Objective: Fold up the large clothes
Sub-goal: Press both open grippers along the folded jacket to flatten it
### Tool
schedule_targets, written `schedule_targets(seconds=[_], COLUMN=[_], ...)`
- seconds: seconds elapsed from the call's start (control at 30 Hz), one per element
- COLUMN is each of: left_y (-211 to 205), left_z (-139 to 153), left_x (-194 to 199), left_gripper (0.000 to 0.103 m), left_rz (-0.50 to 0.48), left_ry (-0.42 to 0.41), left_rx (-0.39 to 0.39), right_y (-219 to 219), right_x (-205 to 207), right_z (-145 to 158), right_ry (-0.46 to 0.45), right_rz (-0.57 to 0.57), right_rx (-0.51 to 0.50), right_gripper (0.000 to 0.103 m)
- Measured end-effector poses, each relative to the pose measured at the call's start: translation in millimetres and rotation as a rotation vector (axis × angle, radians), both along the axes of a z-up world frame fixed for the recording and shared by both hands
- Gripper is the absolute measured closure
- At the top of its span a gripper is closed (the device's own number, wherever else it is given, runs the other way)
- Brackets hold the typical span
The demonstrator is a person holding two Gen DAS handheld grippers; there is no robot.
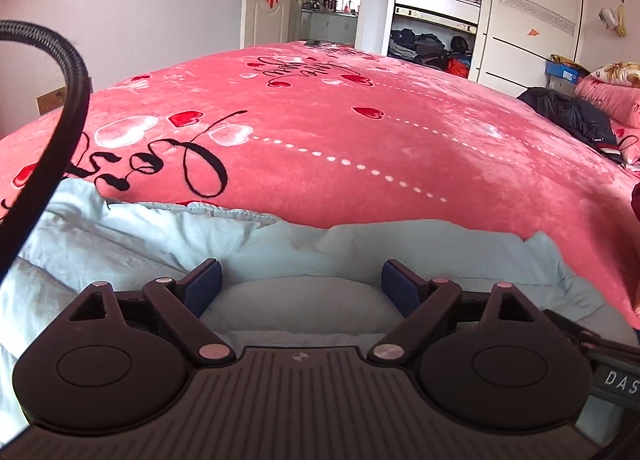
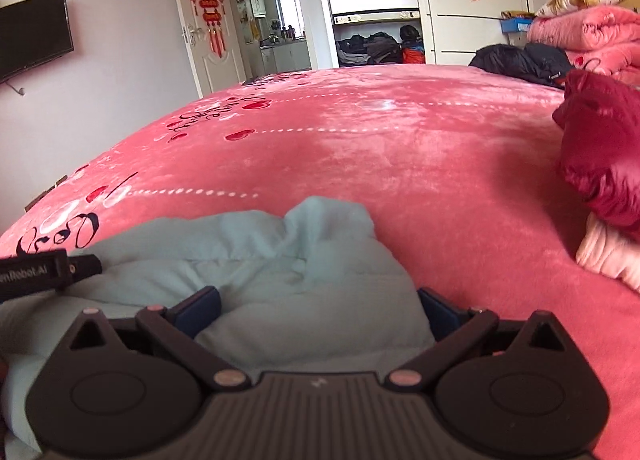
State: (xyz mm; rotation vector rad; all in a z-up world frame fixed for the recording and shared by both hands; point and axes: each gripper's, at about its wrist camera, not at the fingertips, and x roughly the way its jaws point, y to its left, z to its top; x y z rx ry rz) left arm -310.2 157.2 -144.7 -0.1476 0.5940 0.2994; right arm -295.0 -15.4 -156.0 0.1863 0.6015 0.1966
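A lived-in home bedroom. Wide bed under a pink heart-printed blanket (image 1: 360, 148), open wardrobe (image 2: 372, 4) crammed with folded clothes, wall-mounted television (image 2: 34, 34). Red festive ornament (image 2: 208, 12) on a white door, kitchen beyond.

Left tongs (image 1: 301, 280): matte black linkage arms with pinkish metallic pivot pins, dark blue pads (image 1: 208, 280), ribbed dark base plate, round side housings, white lettering "DAS", ribbed black cable (image 1: 60, 128). Right tongs (image 2: 318, 310): identical black build, blue pads (image 2: 200, 310).
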Motion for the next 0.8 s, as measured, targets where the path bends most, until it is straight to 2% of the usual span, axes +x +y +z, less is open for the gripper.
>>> schedule_targets(seconds=[0.17,0.43,0.6,0.67,0.8], left_y=[-4,6,5,5,17], left_z=[-17,-35,-30,-20,4], left_x=[1,-8,-6,3,-11], left_gripper=[0.000,0.000,0.000,0.000,0.000], left_rz=[-0.016,-0.038,-0.041,-0.046,-0.041], left_ry=[-0.005,-0.031,-0.016,-0.001,-0.011], left_rx=[0.046,0.002,0.001,-0.009,-0.023], right_y=[8,15,17,13,9], right_x=[7,9,9,9,5], right_z=[-8,-17,-18,-16,-6], right_ry=[0.034,0.021,0.010,0.014,0.018], right_rz=[0.008,0.003,-0.007,-0.007,-0.042], right_rx=[-0.035,-0.075,-0.083,-0.058,-0.039], right_gripper=[0.000,0.000,0.000,0.000,0.000])
